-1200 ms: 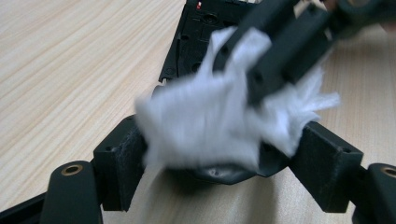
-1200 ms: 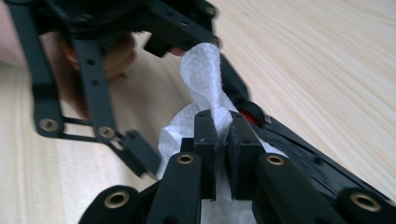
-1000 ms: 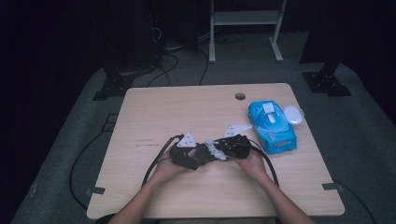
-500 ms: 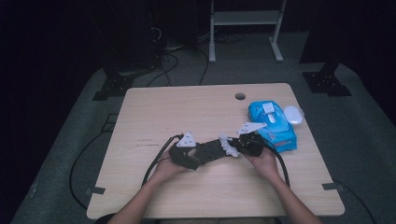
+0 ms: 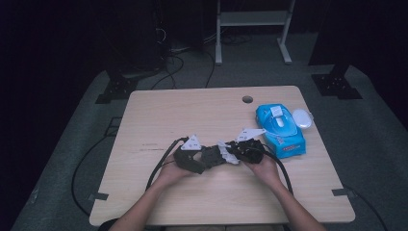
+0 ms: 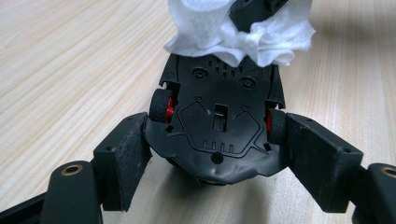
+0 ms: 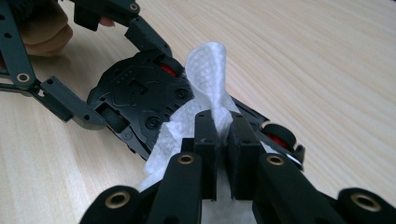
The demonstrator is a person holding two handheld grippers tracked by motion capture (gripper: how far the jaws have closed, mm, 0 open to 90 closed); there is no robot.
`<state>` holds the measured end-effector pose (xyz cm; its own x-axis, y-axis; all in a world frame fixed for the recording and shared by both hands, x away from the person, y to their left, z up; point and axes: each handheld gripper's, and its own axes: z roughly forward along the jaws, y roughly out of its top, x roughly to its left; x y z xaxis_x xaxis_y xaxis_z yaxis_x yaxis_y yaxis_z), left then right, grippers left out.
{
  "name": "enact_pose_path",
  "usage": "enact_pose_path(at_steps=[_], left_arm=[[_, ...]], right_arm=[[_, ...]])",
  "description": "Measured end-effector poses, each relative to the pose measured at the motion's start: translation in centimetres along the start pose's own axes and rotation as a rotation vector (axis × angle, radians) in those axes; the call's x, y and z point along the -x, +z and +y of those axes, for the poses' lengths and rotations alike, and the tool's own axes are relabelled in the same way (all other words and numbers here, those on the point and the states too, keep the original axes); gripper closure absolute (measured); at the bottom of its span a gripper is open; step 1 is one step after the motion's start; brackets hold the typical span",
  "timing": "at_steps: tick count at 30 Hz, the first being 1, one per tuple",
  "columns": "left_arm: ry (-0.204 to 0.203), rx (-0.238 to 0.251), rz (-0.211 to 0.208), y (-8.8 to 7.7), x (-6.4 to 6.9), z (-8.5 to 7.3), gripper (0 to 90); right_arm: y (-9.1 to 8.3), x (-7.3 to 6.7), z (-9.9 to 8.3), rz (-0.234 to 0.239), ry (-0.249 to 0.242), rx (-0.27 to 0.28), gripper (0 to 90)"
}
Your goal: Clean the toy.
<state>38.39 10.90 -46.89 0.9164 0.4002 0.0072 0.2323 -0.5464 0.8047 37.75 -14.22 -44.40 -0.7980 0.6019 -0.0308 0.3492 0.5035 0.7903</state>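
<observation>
wiping the toy car's belly
my left tongs (image 6: 217,154) clamp the upside-down toy car (image 6: 217,126); my right tongs (image 7: 223,135) pinch the white wipe (image 7: 205,74) on it. next i rub gently along the bottom.

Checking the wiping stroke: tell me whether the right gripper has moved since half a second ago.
Yes. The right gripper, shut on the white wipe, has slid left, away from the blue wipes pack.
</observation>
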Motion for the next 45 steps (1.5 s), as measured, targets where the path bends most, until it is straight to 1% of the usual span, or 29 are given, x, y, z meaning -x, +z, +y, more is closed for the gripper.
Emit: enact_pose_path(at_steps=[1,3,8,10,12,13,16,18,22,23,26,28,30,31,34,36,37,39,40,41,42,44,45], left_arm=[[0.001,0.001,0.000,0.0,0.0,0.0,24.3],[-0.002,-0.002,0.000,0.0,0.0,0.0,24.3],[-0.004,0.001,0.001,-0.1,0.1,0.0,24.3],[-0.001,-0.001,0.002,-0.1,0.1,0.1,24.3],[-0.005,0.008,0.005,-0.2,0.1,0.1,24.3],[-0.007,0.006,0.005,-0.2,0.1,0.1,24.3],[-0.011,-0.001,0.004,-0.1,0.0,0.0,24.3],[-0.015,0.008,0.007,-0.1,0.1,0.0,24.3],[0.001,0.012,0.012,-0.2,0.2,0.2,24.3],[0.002,0.011,0.012,-0.2,0.2,0.2,24.3],[-0.003,0.009,0.011,-0.2,0.1,0.1,24.3],[-0.008,0.009,0.016,-0.2,0.0,0.1,24.3],[-0.008,0.008,0.016,-0.2,-0.1,0.1,24.3],[-0.008,0.006,0.017,-0.2,-0.1,0.1,24.3],[-0.006,0.008,0.017,-0.2,0.0,0.1,24.3],[-0.003,0.007,0.017,-0.2,0.0,0.1,24.3],[-0.002,0.008,0.018,-0.2,0.0,0.1,24.3],[0.003,0.007,0.022,-0.2,0.1,0.2,24.3],[0.005,0.007,0.023,-0.2,0.1,0.2,24.3],[0.002,0.010,0.022,-0.2,0.2,0.2,24.3],[0.003,0.011,0.024,-0.2,0.1,0.2,24.3],[0.004,0.005,0.023,-0.2,0.1,0.2,24.3],[0.002,0.007,0.024,-0.2,0.1,0.2,24.3]], right_arm=[[0.0,0.0,0.0,-0.003,0.001,0.000,83.0],[-0.3,0.5,-0.4,-0.007,0.028,0.000,83.0],[-1.2,2.0,-1.1,-0.058,0.064,-0.017,83.1],[-1.3,2.4,-1.1,-0.064,0.080,-0.016,83.1],[-1.0,2.2,-1.0,-0.054,0.088,-0.008,83.1],[-0.7,1.8,-0.8,-0.042,0.086,-0.002,83.1],[0.1,0.9,-0.2,-0.014,0.065,0.010,83.1],[0.7,0.2,0.5,0.001,0.044,0.005,83.1],[2.0,-1.2,2.1,0.044,0.034,0.001,83.1],[2.3,-1.6,2.5,0.057,0.024,0.004,83.1],[3.4,-2.4,3.6,0.066,0.003,0.004,83.1],[3.7,-2.2,3.8,0.061,0.001,0.002,83.2],[3.7,-1.7,3.7,0.046,0.030,0.001,83.2],[3.6,-1.3,3.6,0.029,0.036,-0.002,83.2],[3.2,-0.6,3.3,-0.011,0.039,-0.019,83.2],[2.8,0.0,3.0,-0.024,0.050,-0.021,83.2],[2.7,0.2,2.9,-0.024,0.069,-0.022,83.2],[2.5,0.3,2.8,-0.014,0.083,-0.017,83.2],[2.5,0.0,2.8,-0.009,0.077,-0.016,83.2],[2.6,-0.2,2.9,0.006,0.071,-0.013,83.2],[2.7,-0.6,3.0,0.032,0.064,-0.003,83.4],[3.1,-1.5,3.3,0.057,0.035,-0.003,83.4],[3.4,-2.1,3.5,0.086,0.032,-0.003,83.4]])
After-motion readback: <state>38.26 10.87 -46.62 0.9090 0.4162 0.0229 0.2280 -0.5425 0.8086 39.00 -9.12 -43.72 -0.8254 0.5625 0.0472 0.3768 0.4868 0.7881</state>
